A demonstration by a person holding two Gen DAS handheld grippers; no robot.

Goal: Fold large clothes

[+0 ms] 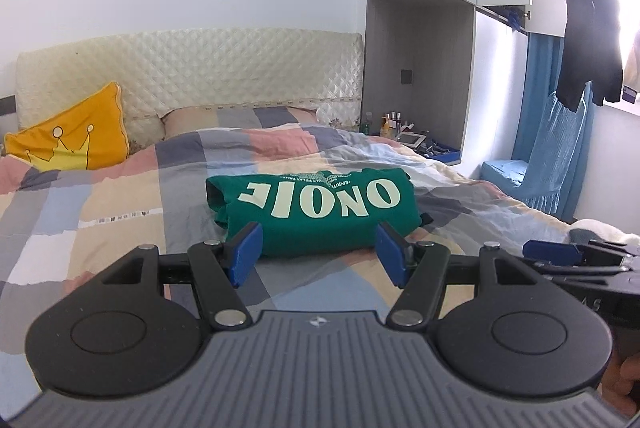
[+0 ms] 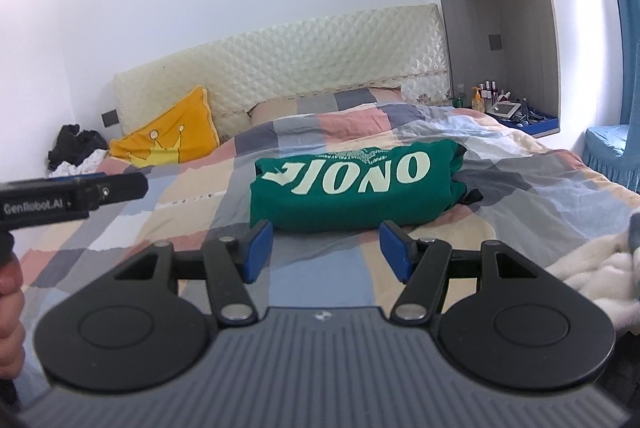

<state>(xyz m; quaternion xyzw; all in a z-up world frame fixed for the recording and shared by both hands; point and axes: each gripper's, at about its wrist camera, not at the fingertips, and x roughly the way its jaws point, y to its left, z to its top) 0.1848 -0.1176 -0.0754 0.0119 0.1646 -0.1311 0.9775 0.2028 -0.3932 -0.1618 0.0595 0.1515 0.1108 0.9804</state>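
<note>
A green shirt (image 1: 316,210) with large white letters lies folded into a compact rectangle on the checked bedspread (image 1: 120,204). It also shows in the right wrist view (image 2: 352,188). My left gripper (image 1: 318,254) is open and empty, held just short of the shirt's near edge. My right gripper (image 2: 326,250) is open and empty too, also just short of the near edge. The right gripper shows at the right edge of the left wrist view (image 1: 576,254). The left gripper shows at the left of the right wrist view (image 2: 76,194).
A yellow crown cushion (image 1: 72,140) leans on the quilted headboard (image 1: 192,68). A pillow (image 1: 240,118) lies at the bed's head. A bedside shelf with bottles (image 1: 404,132) stands at the right. A white fluffy blanket (image 2: 592,268) lies at the near right. Dark clothes (image 2: 76,144) are piled far left.
</note>
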